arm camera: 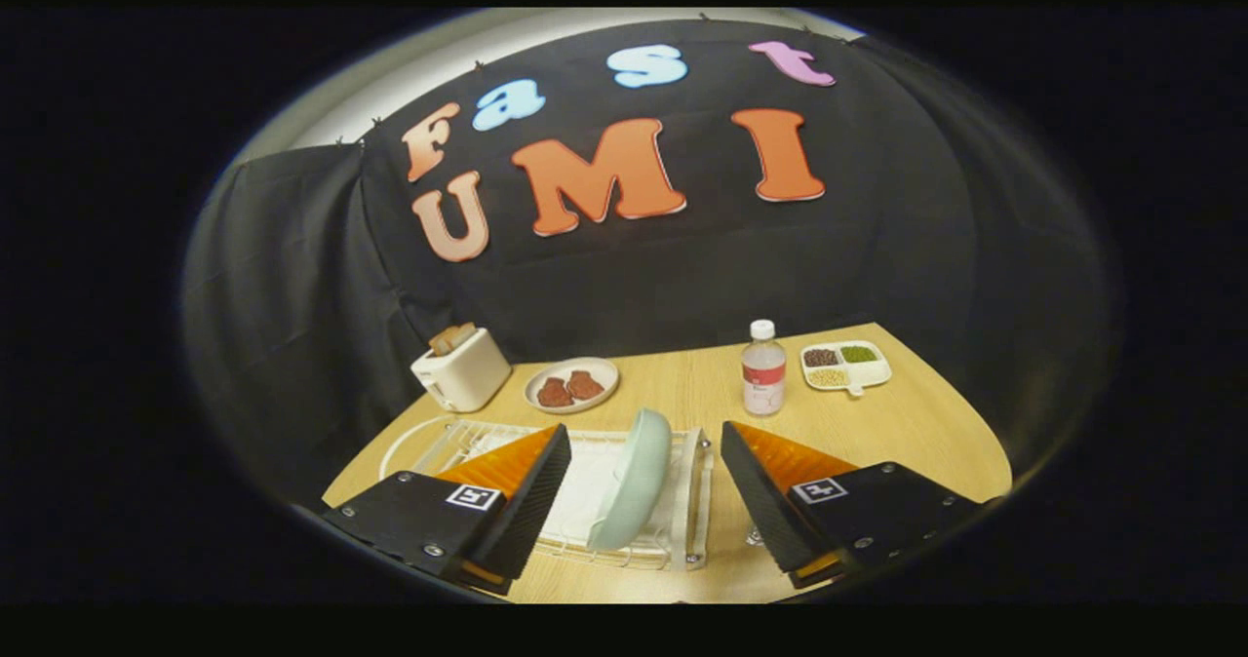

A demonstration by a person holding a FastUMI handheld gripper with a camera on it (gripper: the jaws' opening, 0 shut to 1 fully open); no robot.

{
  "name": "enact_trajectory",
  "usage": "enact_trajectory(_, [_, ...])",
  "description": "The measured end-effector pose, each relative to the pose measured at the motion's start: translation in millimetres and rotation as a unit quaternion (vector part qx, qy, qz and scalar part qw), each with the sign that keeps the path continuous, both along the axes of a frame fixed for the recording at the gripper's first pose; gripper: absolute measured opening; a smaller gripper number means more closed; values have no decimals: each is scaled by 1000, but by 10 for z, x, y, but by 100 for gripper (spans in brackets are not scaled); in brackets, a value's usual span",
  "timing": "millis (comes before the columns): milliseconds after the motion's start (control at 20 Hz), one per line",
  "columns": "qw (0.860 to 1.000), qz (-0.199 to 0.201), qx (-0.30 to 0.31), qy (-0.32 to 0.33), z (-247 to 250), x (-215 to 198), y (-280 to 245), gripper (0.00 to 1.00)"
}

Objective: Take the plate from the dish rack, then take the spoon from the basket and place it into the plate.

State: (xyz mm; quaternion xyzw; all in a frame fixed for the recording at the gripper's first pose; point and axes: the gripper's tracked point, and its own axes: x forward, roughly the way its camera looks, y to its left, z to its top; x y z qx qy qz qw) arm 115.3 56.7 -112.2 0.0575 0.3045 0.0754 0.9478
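Standing on its edge in the rack [682, 501], the plate [634, 482] waits right between the two fingers of the tongs [645, 486]. The tongs are spread wide and pinch nothing. One finger is at 9 o'clock of the plate and the other at 3 o'clock, and both are clear of it.

The plate is pale green and leans a little. It sits in the slots of a see-through rack on the tabletop [916, 423]. I cannot see the basket or the spoon from where the tongs look.

I think the step now is to grab the plate. To do it well, the tongs should go down slowly so the rim slips into the gap. The rim is thin, so the fingers should close on the top part, with one on each face. Then lift straight up toward 12 o'clock, so the plate does not catch on the rack and drag it along.

Farther off at 11 o'clock stand a toaster [461, 369] and a dish [571, 385] with brown food. At 1 o'clock are a bottle [763, 369] and a small tray [846, 365]. They are well apart from the plate, so they should not get bumped.
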Motion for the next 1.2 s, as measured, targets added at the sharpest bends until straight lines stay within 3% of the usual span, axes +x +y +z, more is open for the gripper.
enact_trajectory(200, [997, 1, 1, 75, -261, 133, 12, 92])
enact_trajectory(400, [989, 1, 7, 145, -482, 200, 122, 80])
enact_trajectory(700, [972, 15, -31, 231, -719, 166, 222, 54])
enact_trajectory(750, [969, 12, -40, 242, -786, 159, 208, 46])
enact_trajectory(850, [966, 1, -53, 251, -831, 163, 170, 35])
enact_trajectory(1200, [970, -34, -98, 220, -744, 295, 32, 27])
